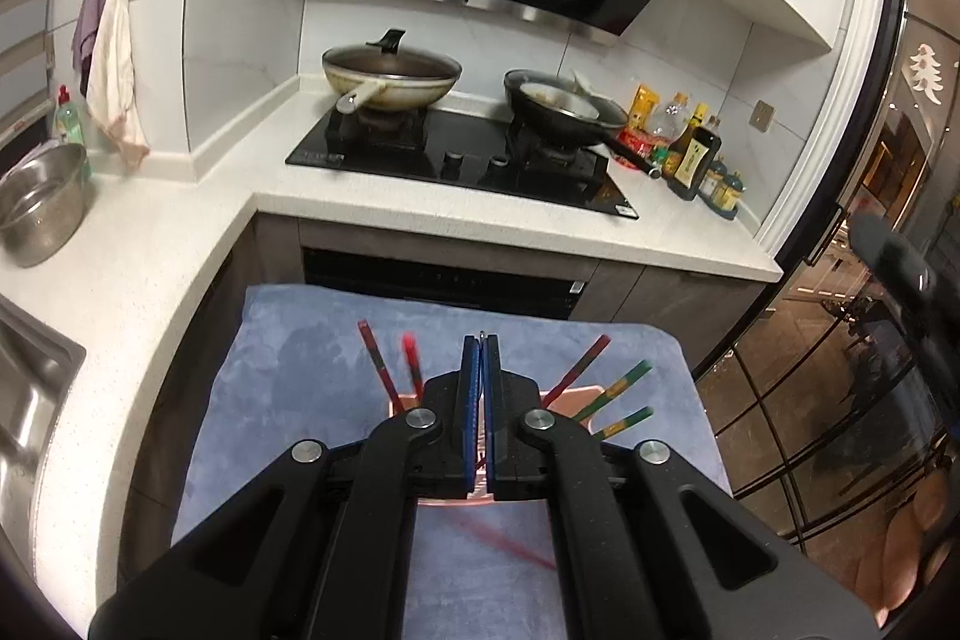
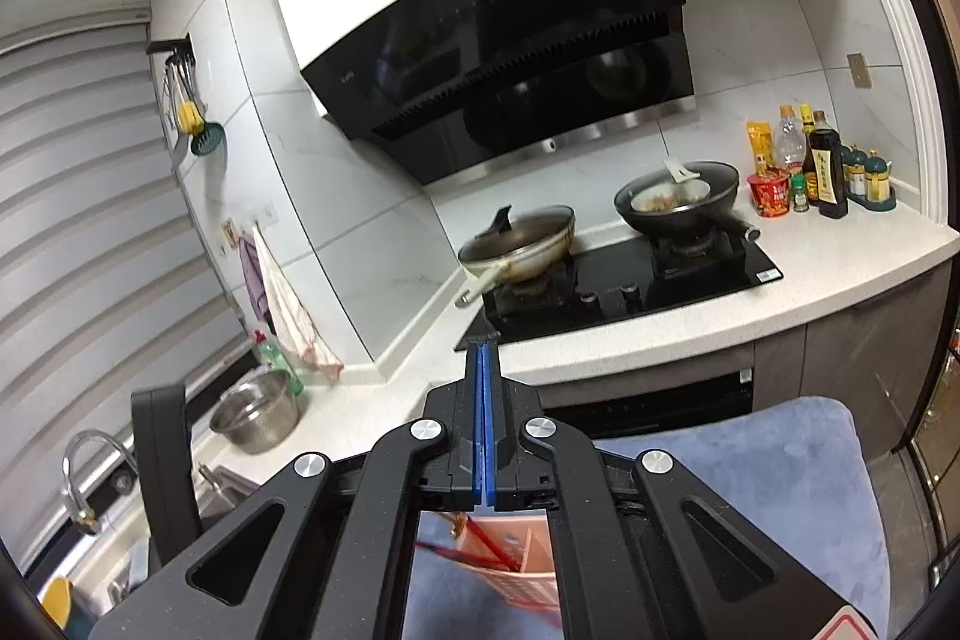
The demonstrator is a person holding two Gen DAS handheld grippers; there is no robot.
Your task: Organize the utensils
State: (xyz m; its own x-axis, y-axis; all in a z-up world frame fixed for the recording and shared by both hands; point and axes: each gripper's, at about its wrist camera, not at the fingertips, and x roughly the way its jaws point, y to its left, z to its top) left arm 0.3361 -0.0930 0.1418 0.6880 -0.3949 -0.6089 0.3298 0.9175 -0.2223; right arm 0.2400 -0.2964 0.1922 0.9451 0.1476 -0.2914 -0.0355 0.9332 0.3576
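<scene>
My left gripper (image 1: 481, 340) is shut with nothing visible between its blue pads, held above a pink utensil holder (image 1: 579, 394) on a blue cloth (image 1: 300, 358). Red chopsticks (image 1: 377, 361) and green-and-gold chopsticks (image 1: 624, 381) stick up out of the holder. One blurred red chopstick (image 1: 510, 541) lies on the cloth below the gripper. My right gripper (image 2: 483, 349) is shut and empty, raised toward the counter. Under it the pink holder (image 2: 525, 562) with red chopsticks (image 2: 489, 544) shows between the gripper's arms.
A white L-shaped counter (image 1: 180, 220) carries a black hob (image 1: 456, 160) with a lidded wok (image 1: 390, 79) and a dark pan (image 1: 561, 109). Sauce bottles (image 1: 690, 142) stand at the right. A steel bowl (image 1: 39, 202) and a sink (image 1: 24, 388) are at the left.
</scene>
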